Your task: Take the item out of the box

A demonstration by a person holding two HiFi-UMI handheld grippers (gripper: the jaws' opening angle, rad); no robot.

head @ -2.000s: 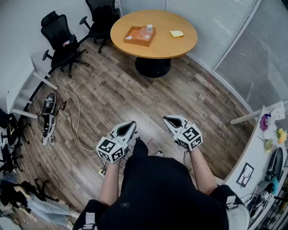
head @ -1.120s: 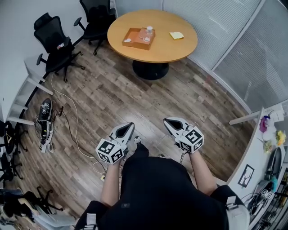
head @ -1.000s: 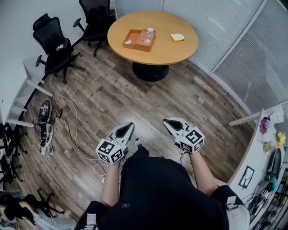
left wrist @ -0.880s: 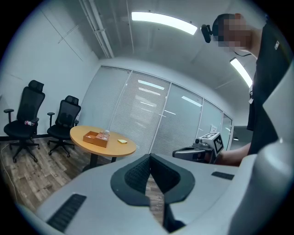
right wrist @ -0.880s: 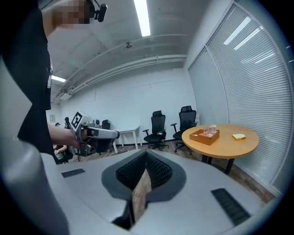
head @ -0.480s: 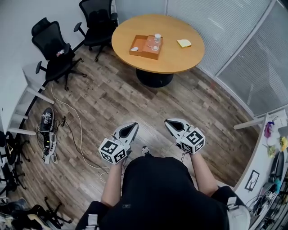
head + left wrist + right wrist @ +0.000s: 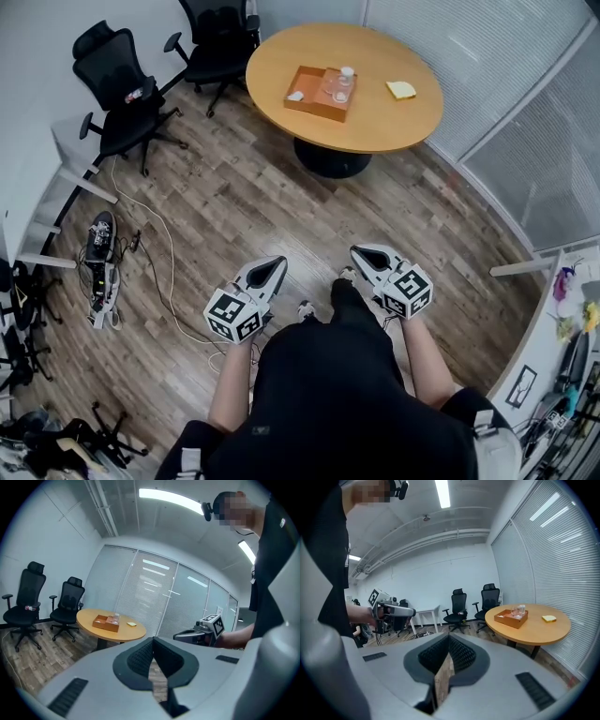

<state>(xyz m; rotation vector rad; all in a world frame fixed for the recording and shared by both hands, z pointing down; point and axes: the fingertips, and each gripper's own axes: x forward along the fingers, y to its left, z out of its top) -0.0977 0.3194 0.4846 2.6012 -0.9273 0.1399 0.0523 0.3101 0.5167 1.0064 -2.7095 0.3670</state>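
Observation:
A shallow orange-brown box (image 7: 319, 92) lies on the round wooden table (image 7: 375, 117) far ahead, with a clear glass (image 7: 345, 79) at its right end and a small white item (image 7: 294, 96) inside. The box (image 7: 105, 623) and box (image 7: 511, 617) show small in both gripper views. My left gripper (image 7: 274, 266) and right gripper (image 7: 365, 255) are held side by side low over the wooden floor, well short of the table. Both are shut with nothing between the pads. The left gripper (image 7: 152, 642) and right gripper (image 7: 449, 640) point towards the table.
A yellow pad (image 7: 400, 89) lies on the table right of the box. Two black office chairs (image 7: 122, 80) stand at the left, with a white desk (image 7: 66, 178) and floor cables (image 7: 159, 253). Blinds-covered glass walls (image 7: 525, 103) curve round the right. A cluttered shelf (image 7: 562, 328) is at the right edge.
The table and box have shifted right and a little nearer in the head view as the person walks forward. A foot now shows ahead between the grippers. Both grippers stay shut.

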